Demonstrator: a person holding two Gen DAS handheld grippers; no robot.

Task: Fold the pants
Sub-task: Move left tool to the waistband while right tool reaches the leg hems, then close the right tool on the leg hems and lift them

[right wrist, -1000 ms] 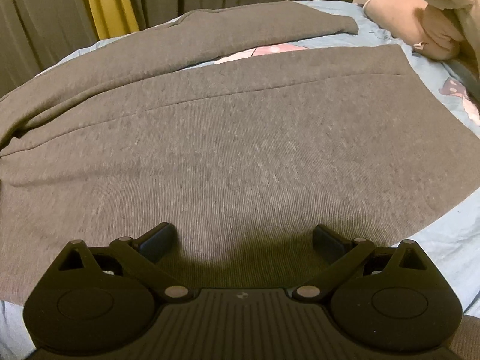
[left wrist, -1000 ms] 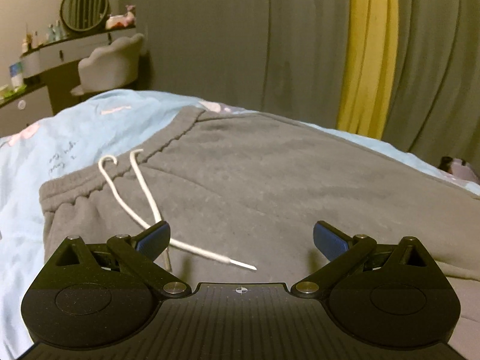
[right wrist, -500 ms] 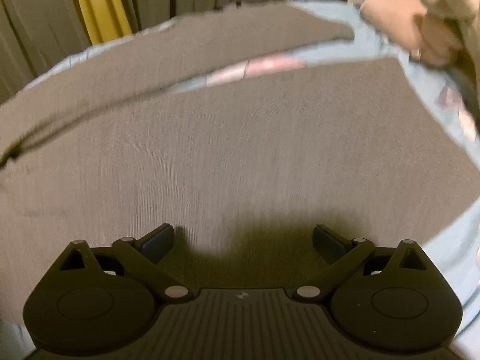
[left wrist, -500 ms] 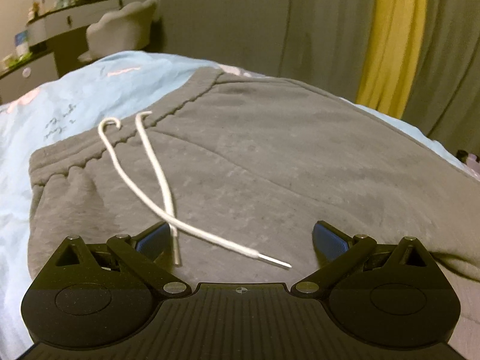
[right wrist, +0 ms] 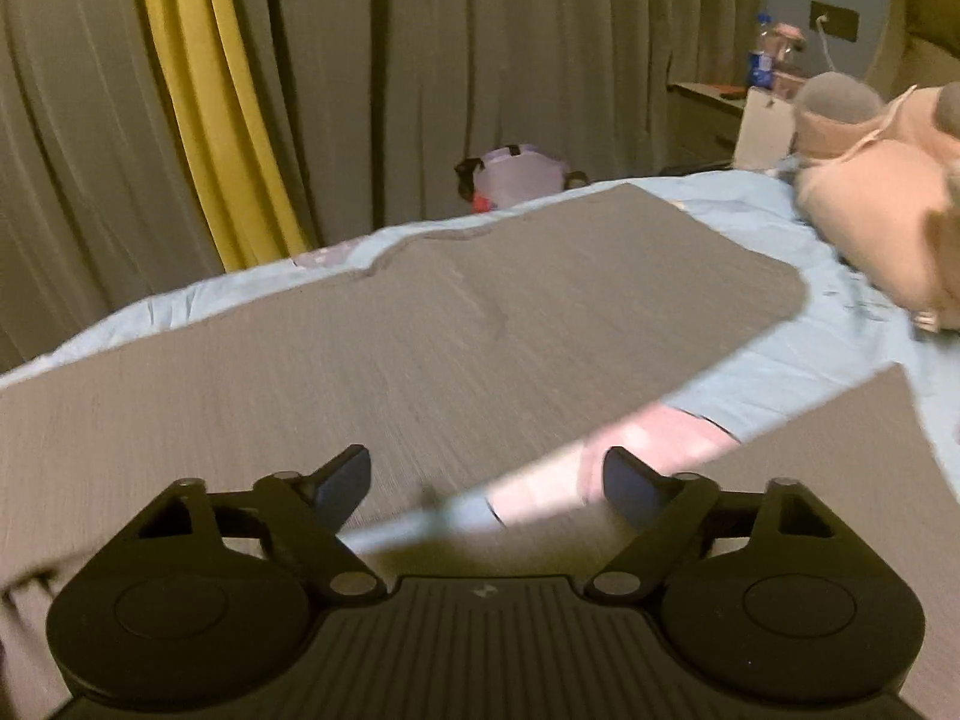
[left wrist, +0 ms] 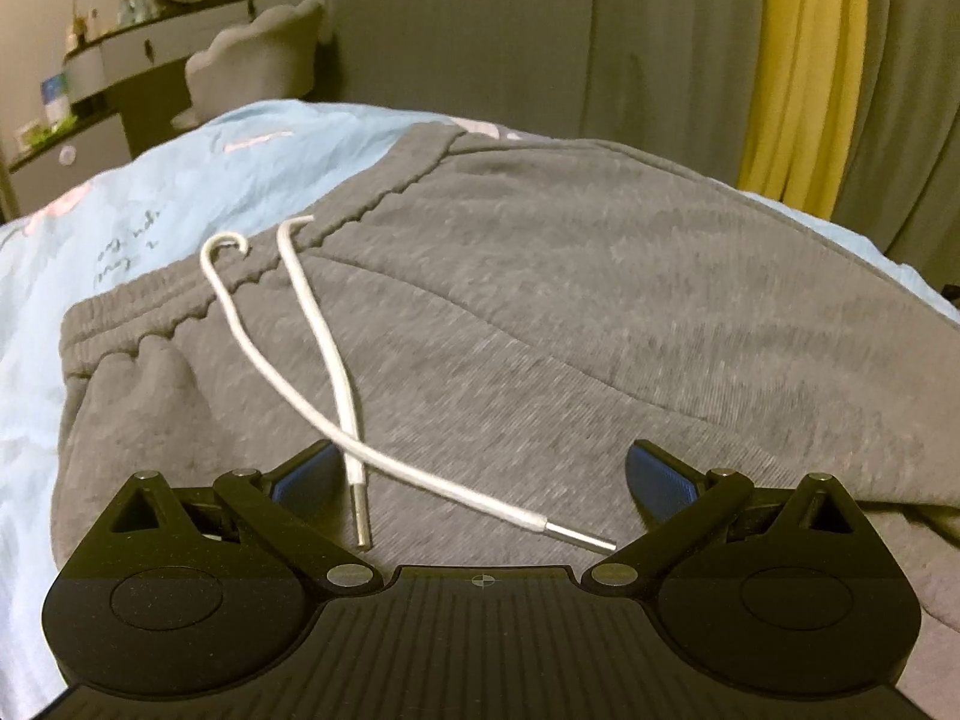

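Note:
Grey sweatpants (left wrist: pixel 570 300) lie flat on a light blue bedsheet (left wrist: pixel 150 204). In the left wrist view the elastic waistband (left wrist: pixel 180 312) is at the left, and a white drawstring (left wrist: pixel 336 372) with metal tips lies across the fabric. My left gripper (left wrist: pixel 480 474) is open just above the pants near the drawstring ends. In the right wrist view the two pant legs (right wrist: pixel 420 336) stretch away, with sheet showing between them. My right gripper (right wrist: pixel 486 474) is open and empty over the gap between the legs.
Grey and yellow curtains (right wrist: pixel 204 108) hang behind the bed. A beige plush toy (right wrist: pixel 882 228) lies at the right on the bed. A purple bag (right wrist: pixel 516 180) sits beyond the bed. A vanity desk with a chair (left wrist: pixel 252 66) stands at the far left.
My left gripper has moved toward the waistband, so the drawstring tips lie between its fingers. My right gripper has swung forward and tilted up, from over one leg to the gap between the legs.

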